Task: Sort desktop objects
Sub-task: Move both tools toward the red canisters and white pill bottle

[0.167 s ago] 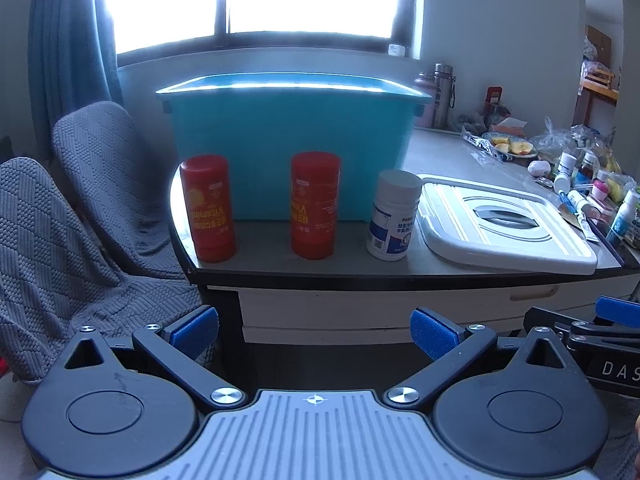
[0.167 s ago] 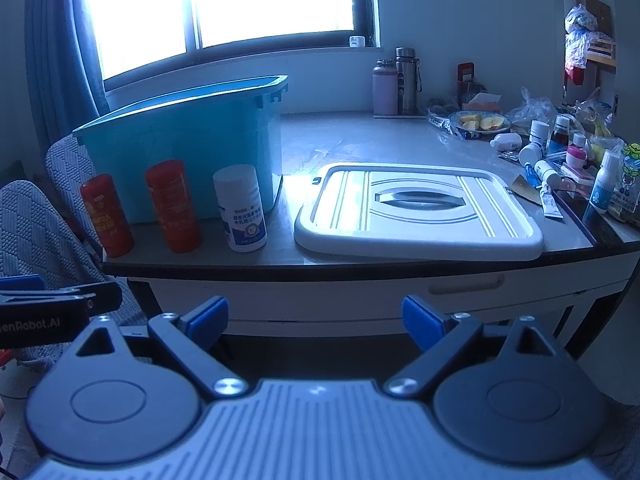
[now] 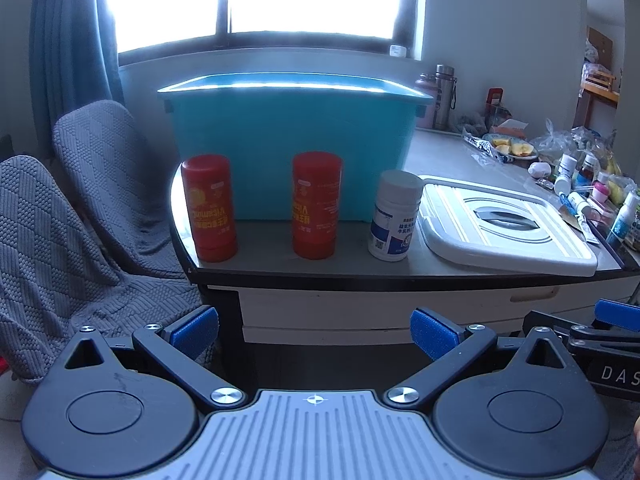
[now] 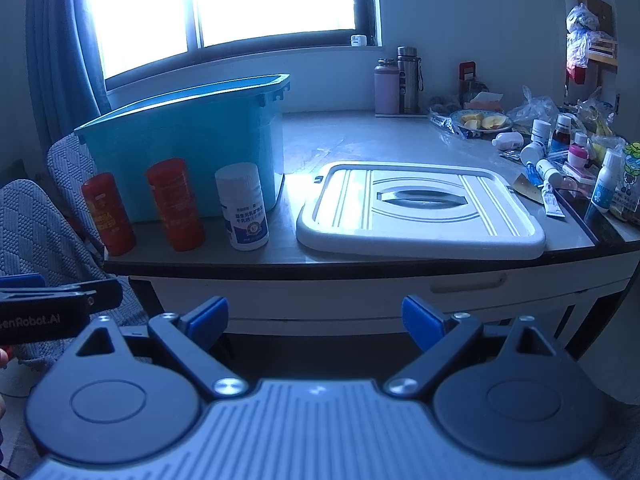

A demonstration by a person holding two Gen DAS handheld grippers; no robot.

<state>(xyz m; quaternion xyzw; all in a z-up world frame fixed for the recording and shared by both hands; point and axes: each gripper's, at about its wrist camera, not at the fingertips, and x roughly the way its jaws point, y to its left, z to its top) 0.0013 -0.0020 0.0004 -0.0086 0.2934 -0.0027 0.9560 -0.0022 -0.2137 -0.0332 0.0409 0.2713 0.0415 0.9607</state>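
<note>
Still pre-grasp, I judge: nothing picked yet. Three containers in a row at desk front edge, well ahead of and above both sets of fingers: left red bottle [image 3: 209, 208], right red bottle [image 3: 316, 205], white bottle [image 3: 394, 216]. Teal bin [image 3: 288, 148] stands just behind them, open top; its white lid [image 3: 504, 226] lies flat to the right.

Left gripper [image 3: 315, 330]: jaws wide apart, empty. Right gripper [image 4: 315, 322]: same, wide, empty.

Next move prob. needs lifting up to bottle height, straddling one bottle. Bottles apart, so room for fingers. Clutter of small bottles [image 4: 560, 148] far right, not in the way.
</note>
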